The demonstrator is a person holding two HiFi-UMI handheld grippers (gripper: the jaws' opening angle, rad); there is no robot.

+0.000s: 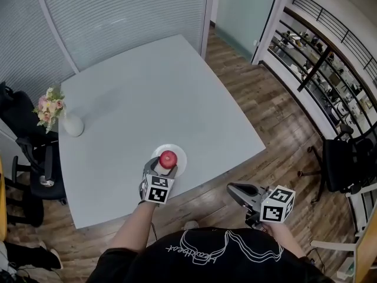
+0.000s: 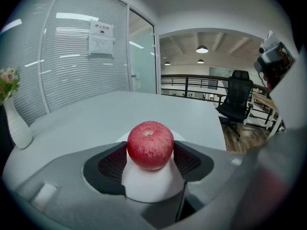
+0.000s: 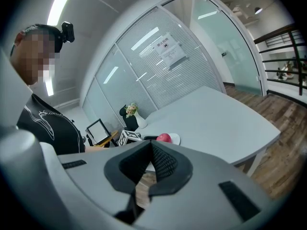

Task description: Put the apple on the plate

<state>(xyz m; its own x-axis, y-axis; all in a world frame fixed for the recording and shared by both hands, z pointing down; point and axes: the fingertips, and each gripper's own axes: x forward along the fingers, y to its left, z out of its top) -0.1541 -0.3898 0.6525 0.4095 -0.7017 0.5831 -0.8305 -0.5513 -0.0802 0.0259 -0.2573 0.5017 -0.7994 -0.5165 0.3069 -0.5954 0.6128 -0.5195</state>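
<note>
A red apple point(image 1: 168, 158) is over a small white plate point(image 1: 179, 152) near the front edge of the grey table point(image 1: 147, 87). My left gripper point(image 1: 166, 165) reaches in from the near side. In the left gripper view the apple point(image 2: 150, 144) stands stem up between both black pads point(image 2: 112, 163), which touch its sides, with the plate point(image 2: 148, 186) right under it; I cannot tell whether it rests on the plate. My right gripper point(image 1: 231, 188) hangs off the table's front right, above the wooden floor, jaws shut on nothing. The right gripper view shows its pads point(image 3: 163, 164) meeting, with the apple point(image 3: 164, 138) and plate point(image 3: 175, 139) beyond.
A white vase with pink flowers point(image 1: 70, 122) stands at the table's left edge. Black office chairs sit at the left point(image 1: 35, 158) and right point(image 1: 347, 164). A glass partition with blinds point(image 1: 118, 16) runs behind the table. A railing point(image 1: 318, 58) lies to the right.
</note>
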